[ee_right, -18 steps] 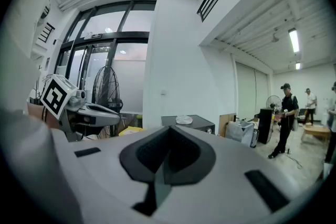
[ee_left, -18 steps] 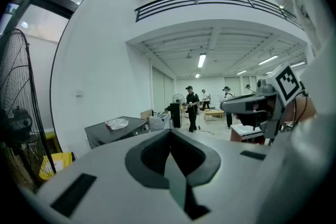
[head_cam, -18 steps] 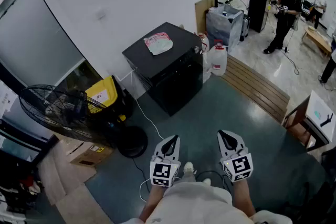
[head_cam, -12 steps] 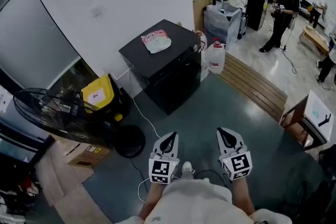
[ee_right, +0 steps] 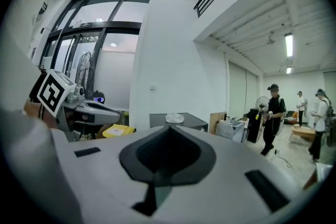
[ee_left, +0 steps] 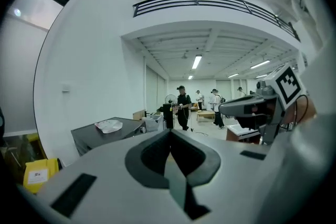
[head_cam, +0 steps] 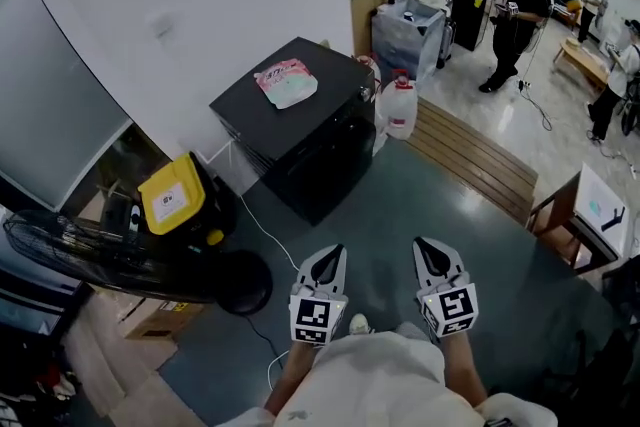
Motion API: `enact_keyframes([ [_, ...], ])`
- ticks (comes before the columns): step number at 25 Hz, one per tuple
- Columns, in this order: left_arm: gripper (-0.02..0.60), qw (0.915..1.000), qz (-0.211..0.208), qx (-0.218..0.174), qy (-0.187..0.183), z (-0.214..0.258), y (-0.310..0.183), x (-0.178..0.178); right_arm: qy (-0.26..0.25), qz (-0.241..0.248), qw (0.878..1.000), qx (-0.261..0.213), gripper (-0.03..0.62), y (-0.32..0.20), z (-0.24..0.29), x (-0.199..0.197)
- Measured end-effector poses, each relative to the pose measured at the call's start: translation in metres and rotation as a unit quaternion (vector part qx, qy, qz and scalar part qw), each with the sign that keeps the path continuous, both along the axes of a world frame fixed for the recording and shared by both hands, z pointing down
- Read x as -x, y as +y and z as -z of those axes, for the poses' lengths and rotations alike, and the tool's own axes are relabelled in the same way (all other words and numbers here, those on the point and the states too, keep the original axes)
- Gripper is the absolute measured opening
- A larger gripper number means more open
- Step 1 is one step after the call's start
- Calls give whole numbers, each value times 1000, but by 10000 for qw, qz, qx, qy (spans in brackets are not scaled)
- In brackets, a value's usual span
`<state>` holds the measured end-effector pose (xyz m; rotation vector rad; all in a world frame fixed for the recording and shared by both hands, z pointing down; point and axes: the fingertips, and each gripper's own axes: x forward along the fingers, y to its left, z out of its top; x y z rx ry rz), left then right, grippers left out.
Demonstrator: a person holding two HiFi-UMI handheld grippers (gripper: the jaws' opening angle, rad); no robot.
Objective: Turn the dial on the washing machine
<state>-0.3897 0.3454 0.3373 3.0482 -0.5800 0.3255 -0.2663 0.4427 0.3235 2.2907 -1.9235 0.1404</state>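
The washing machine (head_cam: pixel 300 140) is a black boxy unit against the white wall, with a pink and white bag (head_cam: pixel 285 81) lying on its top. I cannot make out its dial from here. Both grippers hang close to my body, well short of the machine, pointing toward it. The left gripper (head_cam: pixel 333 256) is shut with nothing in it, and so is the right gripper (head_cam: pixel 425 248). In the left gripper view the closed jaws (ee_left: pixel 169 136) frame the machine (ee_left: pixel 105 134) far off to the left. The right gripper view shows the shut right gripper (ee_right: pixel 169 131) below the distant machine (ee_right: pixel 176 120).
A yellow device (head_cam: pixel 175 200) and a black floor fan (head_cam: pixel 90 255) stand left of the machine. A white cable (head_cam: pixel 270 233) trails over the floor. White jugs (head_cam: pixel 400 110) and a wooden slatted platform (head_cam: pixel 470 160) lie to its right. People (head_cam: pixel 510 15) stand far right.
The head view has swung: the machine, fan and yellow device have slid left and down in the picture. Both grippers stay shut in the same place by my body.
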Motion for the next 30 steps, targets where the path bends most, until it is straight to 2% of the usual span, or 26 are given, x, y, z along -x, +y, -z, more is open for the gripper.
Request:
enact_keyframes([
  [9, 12, 9998, -142, 70, 99, -4, -49, -21, 22, -264, 9995, 184, 8, -37, -8, -17],
  [16, 12, 9998, -79, 170, -8, -9, -91, -45, -75, -205, 9992, 326, 8, -80, -18, -44],
  [22, 12, 9998, 133, 59, -100, -5, -133, -83, -191, 1, 9994, 276, 8, -128, -24, -87],
  [30, 12, 9996, 243, 27, -131, -2, -183, -162, -227, 330, 9990, 221, 8, -195, -22, -158],
])
